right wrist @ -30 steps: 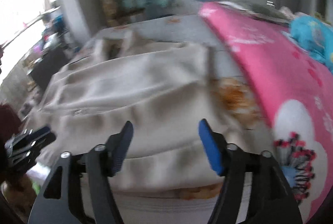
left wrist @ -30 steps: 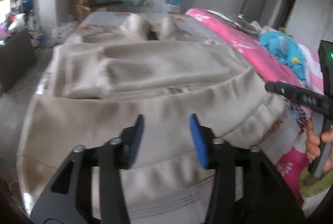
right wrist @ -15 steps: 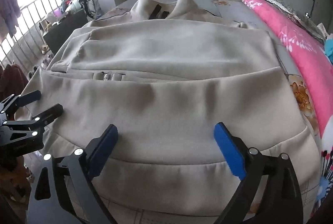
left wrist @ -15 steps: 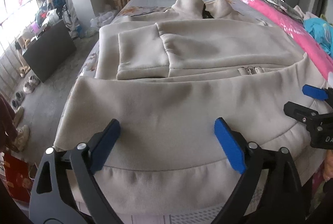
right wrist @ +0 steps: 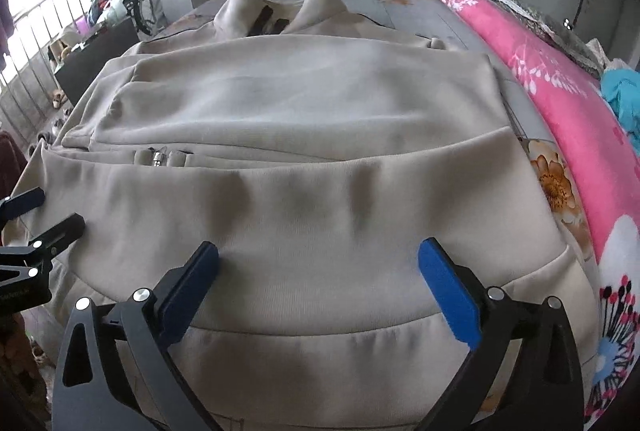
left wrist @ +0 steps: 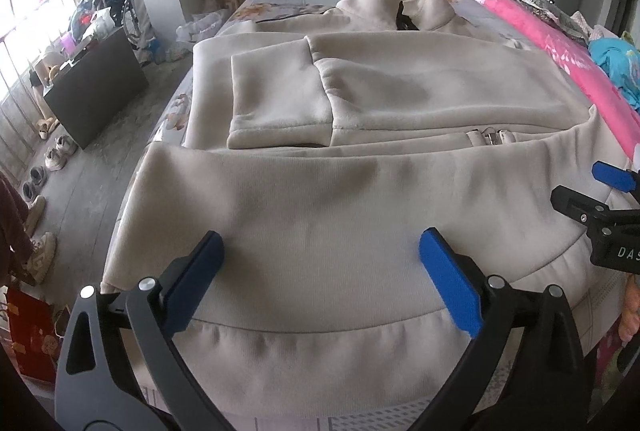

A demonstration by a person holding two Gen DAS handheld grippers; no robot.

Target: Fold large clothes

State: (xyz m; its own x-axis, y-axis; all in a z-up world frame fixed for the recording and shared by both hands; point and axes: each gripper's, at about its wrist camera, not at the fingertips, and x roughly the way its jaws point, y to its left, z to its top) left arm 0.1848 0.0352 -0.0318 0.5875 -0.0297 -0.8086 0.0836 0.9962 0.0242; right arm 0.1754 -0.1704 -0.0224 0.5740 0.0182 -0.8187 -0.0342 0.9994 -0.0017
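Left view alone — folded sleeve cuff (left wrist: 280, 99) on jacket (left wrist: 360, 199).

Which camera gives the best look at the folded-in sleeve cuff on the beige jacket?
The left wrist view: the sleeve cuff lies flat and fully outlined on the beige jacket. In the right wrist view it sits squeezed at the left edge.

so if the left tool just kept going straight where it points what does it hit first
Most likely the beige jacket. The left tool is open, nothing between its pads, and angled down at the folded-over bottom part spread on the bed. How close it already is stays unclear.
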